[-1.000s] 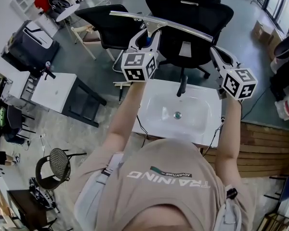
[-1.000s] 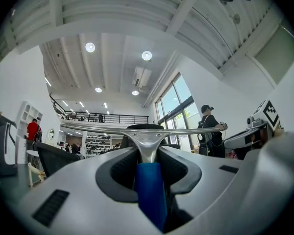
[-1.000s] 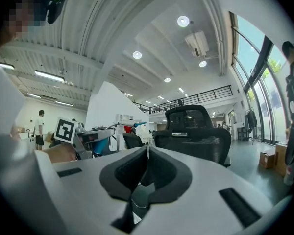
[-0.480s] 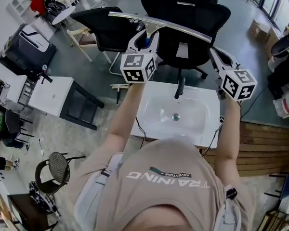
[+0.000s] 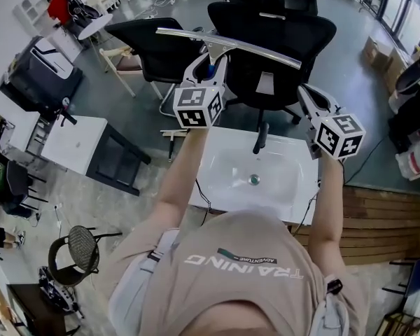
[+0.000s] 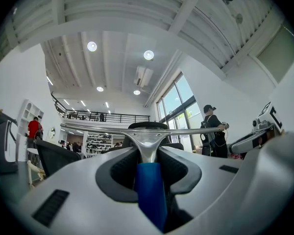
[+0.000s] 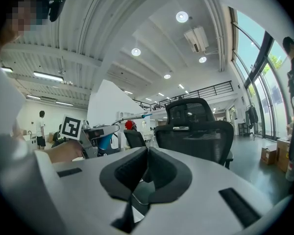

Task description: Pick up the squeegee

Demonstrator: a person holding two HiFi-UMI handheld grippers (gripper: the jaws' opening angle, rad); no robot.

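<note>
Above a white sink (image 5: 294, 187), the left tool (image 5: 211, 60) holds the squeegee (image 5: 245, 46) up.
Head view: the squeegee's long blade runs crosswise in the air before a black office chair (image 5: 280, 26); the right tool (image 5: 306, 96) hangs beside it, apart. Left gripper view: both jaws press on the blue handle (image 6: 149, 190), with the blade level beyond their tips. Right gripper view: its jaws meet with nothing between them, facing the chair.

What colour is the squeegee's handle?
Blue. The blue squeegee handle sits below a silver metal blade bar; clearest in the left gripper view.
</note>
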